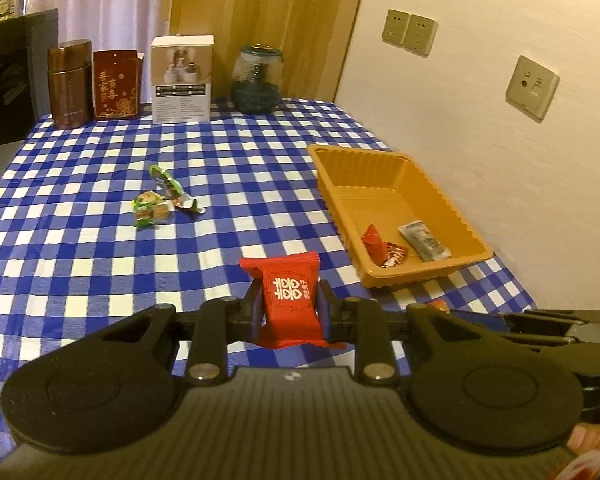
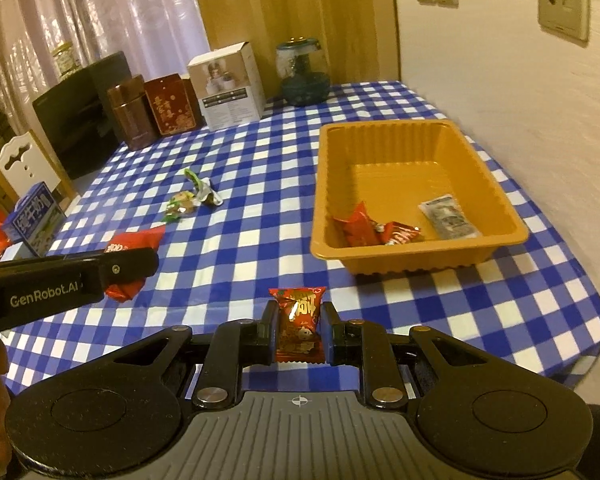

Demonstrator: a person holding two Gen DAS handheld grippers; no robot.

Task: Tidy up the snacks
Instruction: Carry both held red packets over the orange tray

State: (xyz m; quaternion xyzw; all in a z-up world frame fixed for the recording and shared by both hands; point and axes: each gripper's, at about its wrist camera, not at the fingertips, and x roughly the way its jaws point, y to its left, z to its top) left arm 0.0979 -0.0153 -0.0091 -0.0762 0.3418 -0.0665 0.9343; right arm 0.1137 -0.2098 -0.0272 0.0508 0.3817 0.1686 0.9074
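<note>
Hand-held grippers (image 1: pixel 288 300) (image 2: pixel 300 320) angled down, gripping snack packets (image 1: pixel 290 294) (image 2: pixel 299 322)

I am seeing open checked tablecloth (image 2: pixel 236 280) lying between my grippers and the orange tray (image 2: pixel 384 128), whose far half is sitting bare, while green candies (image 1: pixel 160 200) are cluttering the middle and tins, a white box (image 1: pixel 182 80) and a jar (image 1: pixel 256 80) are lining the far edge.
</note>
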